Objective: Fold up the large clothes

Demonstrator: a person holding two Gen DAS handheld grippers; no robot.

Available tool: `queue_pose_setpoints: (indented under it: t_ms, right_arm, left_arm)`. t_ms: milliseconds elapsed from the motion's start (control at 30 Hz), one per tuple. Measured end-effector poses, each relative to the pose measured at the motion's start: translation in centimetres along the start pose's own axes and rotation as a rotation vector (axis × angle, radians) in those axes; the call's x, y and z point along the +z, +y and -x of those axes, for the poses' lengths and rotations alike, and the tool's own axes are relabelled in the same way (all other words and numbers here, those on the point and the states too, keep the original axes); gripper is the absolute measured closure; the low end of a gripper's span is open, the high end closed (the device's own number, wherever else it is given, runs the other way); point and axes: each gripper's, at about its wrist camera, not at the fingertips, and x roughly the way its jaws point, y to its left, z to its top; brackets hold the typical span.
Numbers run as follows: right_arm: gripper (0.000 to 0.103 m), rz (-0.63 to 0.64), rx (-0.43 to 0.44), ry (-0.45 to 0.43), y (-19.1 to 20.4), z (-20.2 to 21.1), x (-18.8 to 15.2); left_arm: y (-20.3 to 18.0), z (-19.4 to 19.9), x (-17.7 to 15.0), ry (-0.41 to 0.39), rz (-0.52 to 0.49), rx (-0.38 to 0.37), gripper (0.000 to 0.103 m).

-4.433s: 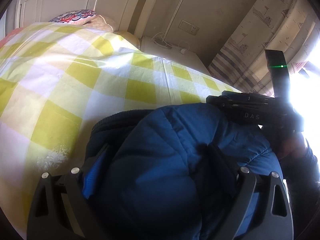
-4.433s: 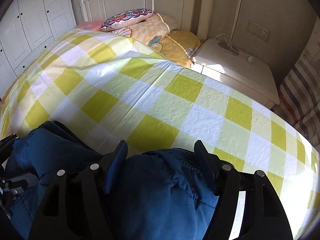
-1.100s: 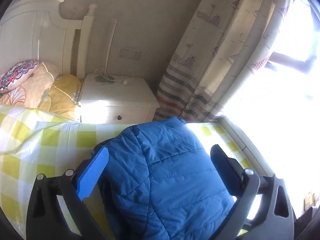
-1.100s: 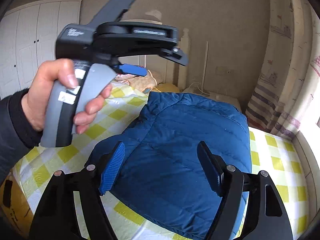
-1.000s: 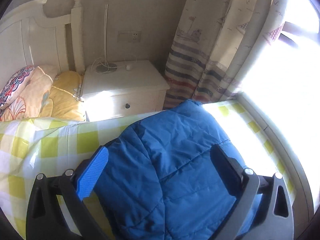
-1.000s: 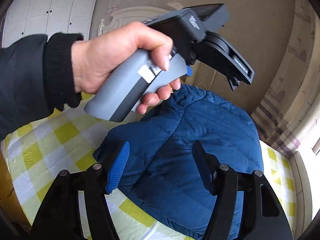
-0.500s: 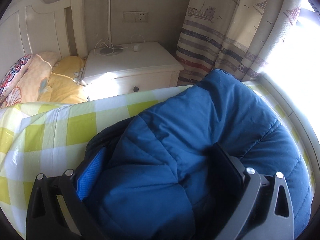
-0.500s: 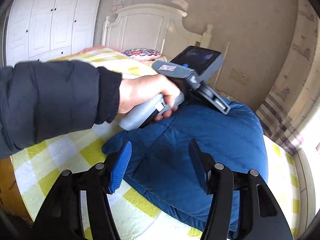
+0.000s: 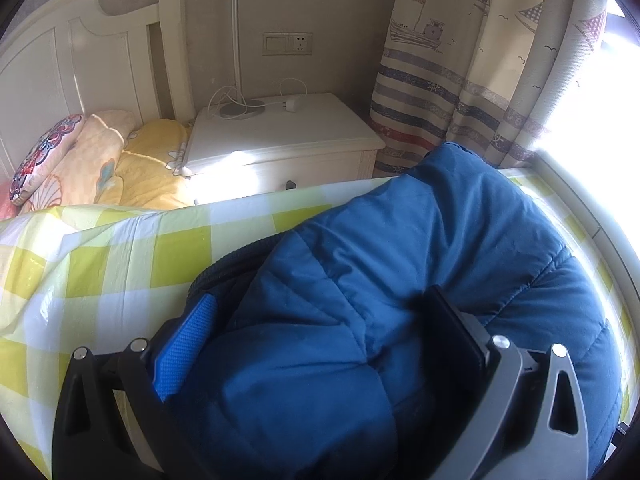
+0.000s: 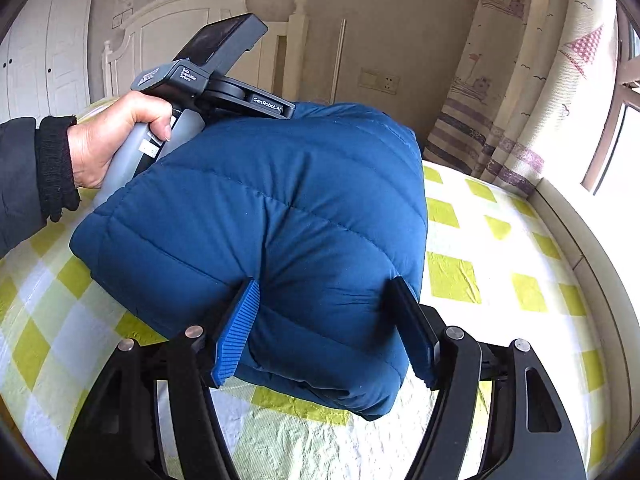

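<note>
A folded blue puffer jacket [image 10: 280,208] lies as a thick bundle on the yellow-checked bed cover [image 10: 500,264]. It also fills the lower left wrist view [image 9: 400,280]. My right gripper [image 10: 324,320] has its fingers pressed into the jacket's near edge and is shut on it. My left gripper [image 9: 320,340] has its fingers sunk into the jacket's bulk on both sides, jaws wide, gripping it. In the right wrist view the left gripper's body shows at the bundle's far left, its fingertips hidden behind the jacket.
A white nightstand [image 9: 280,136] with a lamp and cable stands past the bed's far edge. Striped curtains [image 9: 460,80] hang by a bright window at right. Pillows [image 9: 80,160] lie by the white headboard [image 9: 100,60]. The bed's right edge meets a low ledge [image 10: 580,240].
Both grippers have come down onto the jacket. The right gripper closed in on the near edge; the left pushed deeper into the bundle, which bunched up between them.
</note>
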Motion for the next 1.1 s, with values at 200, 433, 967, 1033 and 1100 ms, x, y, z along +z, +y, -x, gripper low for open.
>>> queue_pose_setpoints:
  t_ms: [200,433,967,1033,1100]
  right_arm:
    - [0.011,-0.108,0.001,-0.183,-1.9,8.8,-1.7]
    - [0.006,-0.151,-0.013,-0.250,-1.3,14.0,-5.4]
    - [0.005,-0.167,-0.034,-0.223,0.2,18.0,-7.4]
    - [0.005,-0.175,-0.035,-0.212,0.3,18.0,-7.7]
    - [0.005,-0.179,-0.032,-0.209,0.3,18.1,-7.9]
  left_arm:
    - [-1.4,12.2,-3.5,-0.244,0.029,0.191,0.002]
    - [-4.5,27.3,-14.1,-0.446,0.076,0.287,0.002]
    - [-11.6,31.3,-27.7,-0.420,0.062,0.293,0.002]
    - [-11.9,31.6,-28.3,-0.419,0.073,0.280,0.002]
    - [-11.8,32.0,-28.8,-0.419,0.077,0.273,0.002]
